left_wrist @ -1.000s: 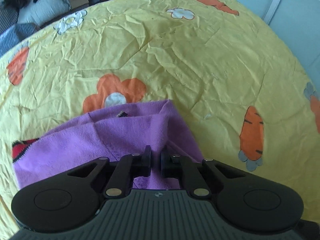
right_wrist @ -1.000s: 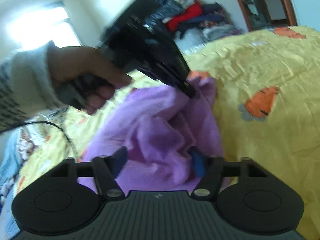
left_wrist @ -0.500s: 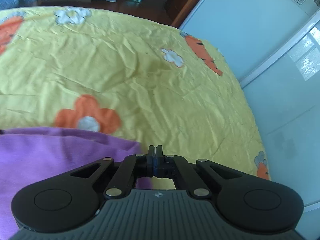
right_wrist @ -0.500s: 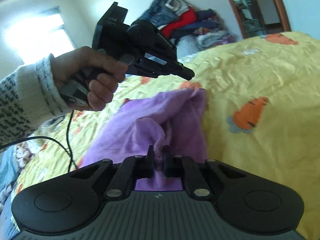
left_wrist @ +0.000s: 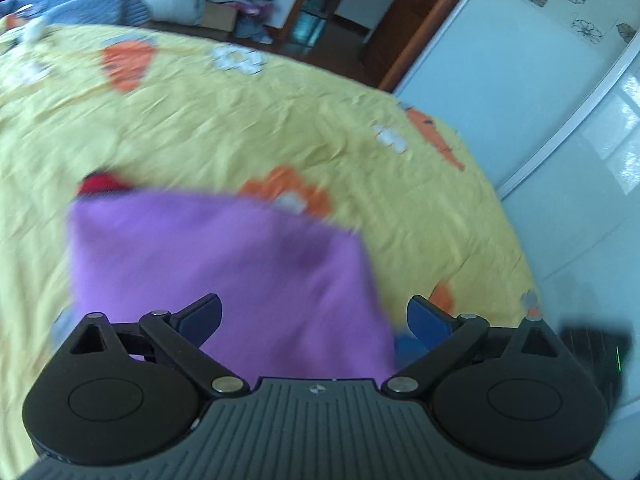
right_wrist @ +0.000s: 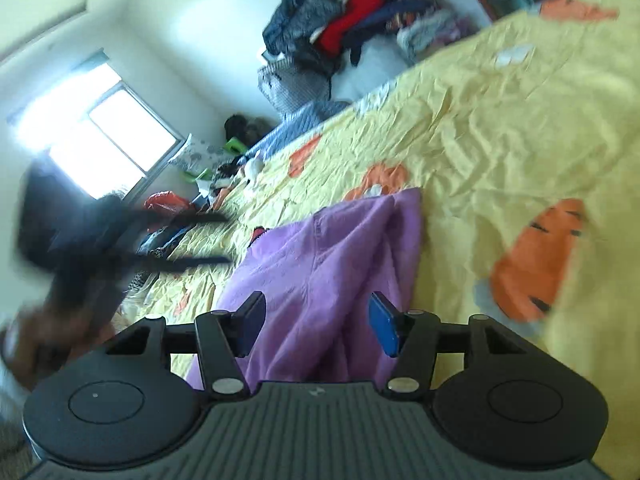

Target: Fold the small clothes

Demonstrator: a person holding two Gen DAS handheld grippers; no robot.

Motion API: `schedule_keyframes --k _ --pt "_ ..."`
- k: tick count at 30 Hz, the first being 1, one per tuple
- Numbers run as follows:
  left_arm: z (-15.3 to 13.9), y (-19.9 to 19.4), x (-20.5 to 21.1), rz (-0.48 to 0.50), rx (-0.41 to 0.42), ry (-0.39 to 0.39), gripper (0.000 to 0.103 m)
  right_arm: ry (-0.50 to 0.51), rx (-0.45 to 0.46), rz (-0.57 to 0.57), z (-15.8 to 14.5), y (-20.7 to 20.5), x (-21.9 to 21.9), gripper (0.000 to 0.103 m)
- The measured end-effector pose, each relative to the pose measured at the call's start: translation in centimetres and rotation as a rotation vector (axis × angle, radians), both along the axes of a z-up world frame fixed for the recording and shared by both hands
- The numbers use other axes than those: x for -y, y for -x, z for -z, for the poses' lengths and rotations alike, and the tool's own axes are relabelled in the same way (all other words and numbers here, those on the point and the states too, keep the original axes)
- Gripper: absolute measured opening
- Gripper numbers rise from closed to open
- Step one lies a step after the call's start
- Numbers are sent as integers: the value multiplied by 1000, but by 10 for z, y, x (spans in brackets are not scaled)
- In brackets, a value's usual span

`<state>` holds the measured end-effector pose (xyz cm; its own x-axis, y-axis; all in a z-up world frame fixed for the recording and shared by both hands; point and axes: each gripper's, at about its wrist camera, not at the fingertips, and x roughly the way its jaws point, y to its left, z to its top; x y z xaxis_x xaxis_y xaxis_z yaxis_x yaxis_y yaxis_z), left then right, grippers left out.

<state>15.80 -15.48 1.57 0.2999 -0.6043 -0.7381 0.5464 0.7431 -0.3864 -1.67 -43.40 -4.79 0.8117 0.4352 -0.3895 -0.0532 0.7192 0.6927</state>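
Note:
A small purple garment [left_wrist: 224,264] lies folded on the yellow bedsheet [left_wrist: 248,120], with a red patch [left_wrist: 102,184] showing at its far left corner. My left gripper [left_wrist: 314,318] hovers over its near edge, jaws opening wide, pads clear of the cloth. In the right wrist view the same purple garment [right_wrist: 332,256] stretches away from my right gripper [right_wrist: 316,330], whose jaws are opening above the cloth without pressing it. The left gripper [right_wrist: 132,244] appears there as a dark blur on the left, held by a hand [right_wrist: 48,340].
The yellow bedsheet [right_wrist: 500,128] has orange carrot and flower prints. A heap of clothes [right_wrist: 348,28] sits beyond the bed's far end. A white wardrobe door [left_wrist: 540,92] stands right of the bed. More clutter [right_wrist: 192,208] lies along the bed's left side.
Both grippers, shut on the purple cloth half a second ago, have let go and spread their jaws. The left gripper swung back from the fold; the garment now lies flatter.

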Motion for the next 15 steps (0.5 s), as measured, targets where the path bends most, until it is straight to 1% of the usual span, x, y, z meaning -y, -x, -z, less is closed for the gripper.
schedule_keyframes --k 2,4,6,7,8,9,11,12,14,15 --pt "6 20 -19 -14 5 -16 99 -28 -29 -4 7 -18 1 57" --pt "12 37 -32 -25 -6 -31 100 -26 -54 -5 11 -32 1 56" --pt "19 56 -40 -42 4 -56 100 -75 -71 -9 18 -45 5 55" --pt "23 65 -41 -49 14 -75 100 -107 -77 -7 22 -52 8 53" --pt "26 73 -45 -71 23 -91 100 -126 -84 -6 24 -59 12 42" --pt "29 80 -49 -93 27 -94 101 -136 -95 -11 27 -66 13 28" --pt "37 88 -58 -132 6 -73 102 -153 -115 -21 30 -73 16 15" --pt "43 91 -59 -142 -7 -75 102 -162 -113 -33 33 -78 17 10" --pt "53 93 -58 -159 -22 -91 100 -150 -111 -54 33 -82 16 7" --pt "57 94 -57 -159 -20 -96 98 -127 -101 -63 31 -82 15 6"
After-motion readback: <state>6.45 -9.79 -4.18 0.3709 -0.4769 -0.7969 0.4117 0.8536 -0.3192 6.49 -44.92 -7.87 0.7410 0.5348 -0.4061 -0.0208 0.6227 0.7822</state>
